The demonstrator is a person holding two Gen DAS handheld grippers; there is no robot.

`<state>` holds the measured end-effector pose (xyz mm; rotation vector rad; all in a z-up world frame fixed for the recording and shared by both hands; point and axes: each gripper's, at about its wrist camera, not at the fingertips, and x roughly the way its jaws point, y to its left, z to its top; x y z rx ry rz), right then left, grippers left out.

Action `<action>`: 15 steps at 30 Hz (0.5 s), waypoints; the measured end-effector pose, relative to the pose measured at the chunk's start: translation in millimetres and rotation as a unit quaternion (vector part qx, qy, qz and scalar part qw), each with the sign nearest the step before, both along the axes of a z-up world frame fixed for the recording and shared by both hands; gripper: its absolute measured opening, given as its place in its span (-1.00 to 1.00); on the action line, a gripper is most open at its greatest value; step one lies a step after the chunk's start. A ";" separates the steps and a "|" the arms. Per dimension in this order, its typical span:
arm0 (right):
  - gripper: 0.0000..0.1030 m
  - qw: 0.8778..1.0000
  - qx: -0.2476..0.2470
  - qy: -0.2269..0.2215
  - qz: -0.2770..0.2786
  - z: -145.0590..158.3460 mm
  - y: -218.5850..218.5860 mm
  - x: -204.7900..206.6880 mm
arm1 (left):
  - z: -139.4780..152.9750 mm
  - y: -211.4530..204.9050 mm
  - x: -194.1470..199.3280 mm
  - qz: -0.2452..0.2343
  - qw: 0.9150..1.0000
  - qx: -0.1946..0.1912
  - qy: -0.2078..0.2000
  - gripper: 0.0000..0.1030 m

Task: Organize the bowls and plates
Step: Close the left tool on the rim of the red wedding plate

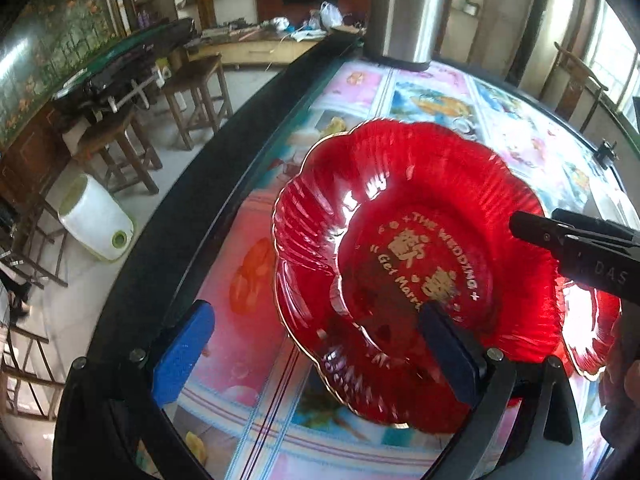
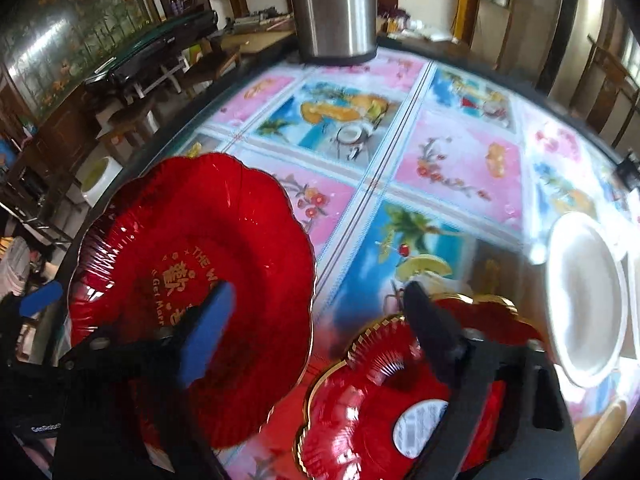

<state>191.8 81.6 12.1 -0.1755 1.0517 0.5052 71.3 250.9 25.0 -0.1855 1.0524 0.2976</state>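
Two red plates (image 2: pixel 192 264), one small red bowl (image 2: pixel 360 412), one white plate (image 2: pixel 584 300), one steel canister (image 2: pixel 332 8).

Bright daylight from windows (image 1: pixel 612 60) at right. Hard glare on red plate (image 1: pixel 400 240) and white plate (image 2: pixel 584 304). Heavy fisheye bending, dark corners; right view motion-blurred.

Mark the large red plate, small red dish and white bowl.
large red plate (image 1: pixel 420 264): left wrist view, gold-lettered centre.
small red dish (image 2: pixel 360 412): right wrist view, ribbed inner wall.
white bowl (image 2: pixel 588 300): right wrist view, inside.
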 end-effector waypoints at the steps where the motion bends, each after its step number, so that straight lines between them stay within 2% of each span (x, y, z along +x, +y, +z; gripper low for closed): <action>1: 0.36 1.000 0.002 0.002 0.004 -3.3 1.9 1.7 | -3.3 1.3 1.5 0.001 1.000 -0.002 0.006 0.87; 2: 0.11 1.000 0.003 0.004 0.008 -5.7 3.6 3.3 | -6.0 1.4 3.2 0.000 1.000 -0.002 0.013 0.77; 3: -0.03 1.000 0.007 0.008 0.012 -7.8 4.7 4.3 | -9.3 2.4 4.5 0.001 1.000 -0.001 0.022 0.43; 4: -0.46 1.000 0.015 0.016 0.017 -9.8 5.4 4.9 | -11.5 2.5 6.0 0.004 1.000 -0.004 0.028 0.02; 5: -0.67 0.999 0.024 0.028 0.020 -12.4 5.2 5.1 | -12.9 2.6 6.4 0.005 0.999 -0.009 0.031 -0.10; 6: -0.67 0.999 0.025 0.029 0.022 -13.7 5.3 4.6 | -12.8 0.7 6.5 -0.001 1.000 -0.015 0.027 -0.28; 7: -0.68 0.999 0.025 0.026 0.023 -14.0 5.9 2.4 | -11.5 -2.6 7.1 -0.008 1.000 -0.010 0.027 -0.35; 9: -0.68 0.999 0.022 0.013 0.021 -11.4 6.2 -3.9 | -8.7 -4.8 6.6 -0.007 1.000 0.000 0.025 -0.39; 13: -0.67 1.000 0.020 -0.004 0.017 -6.6 2.8 -17.4 | -6.7 2.6 4.9 -0.002 1.000 -0.019 0.019 -0.47; 15: -0.67 1.000 0.009 -0.018 0.020 -4.6 3.1 -27.5 | -2.2 3.5 0.7 -0.002 1.000 -0.015 0.015 -0.49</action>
